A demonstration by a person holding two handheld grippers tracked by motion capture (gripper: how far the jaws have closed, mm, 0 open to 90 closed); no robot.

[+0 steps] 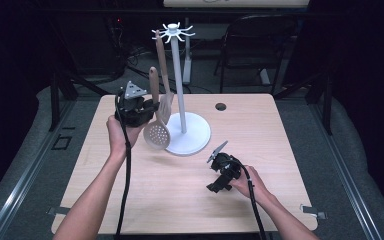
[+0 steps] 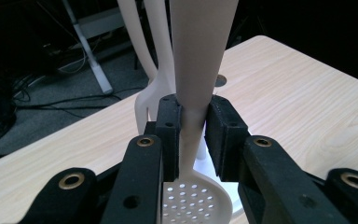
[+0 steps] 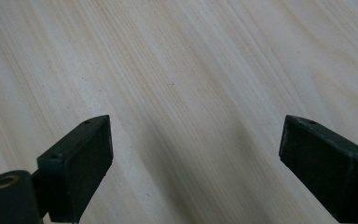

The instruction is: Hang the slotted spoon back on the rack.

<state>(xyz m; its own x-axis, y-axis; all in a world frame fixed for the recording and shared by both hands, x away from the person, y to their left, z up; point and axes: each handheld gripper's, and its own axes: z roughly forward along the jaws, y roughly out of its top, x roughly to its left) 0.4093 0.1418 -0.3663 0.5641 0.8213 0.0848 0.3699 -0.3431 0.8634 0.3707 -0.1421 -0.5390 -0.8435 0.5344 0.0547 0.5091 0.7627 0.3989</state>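
A white utensil stand [image 1: 182, 100] with a round base and hooks at its top rises at the table's back middle. A beige slotted turner [image 1: 163, 85] hangs from it. My left gripper [image 1: 147, 107] is shut on the handle of a beige perforated skimmer spoon [image 1: 156, 131], held upright just left of the stand, bowl down above the table. In the left gripper view both pads [image 2: 170, 135] press the skimmer handle [image 2: 196, 70], with the holed bowl [image 2: 193, 200] below. My right gripper [image 1: 216, 186] rests low over the table's front right, open, over bare wood [image 3: 191, 93].
The light wooden table [image 1: 260, 135] has a round cable hole [image 1: 221, 106] at the back. A dark folding chair [image 1: 255, 45] and cables stand behind the table. Metal brackets [image 1: 312, 212] sit at the front corners.
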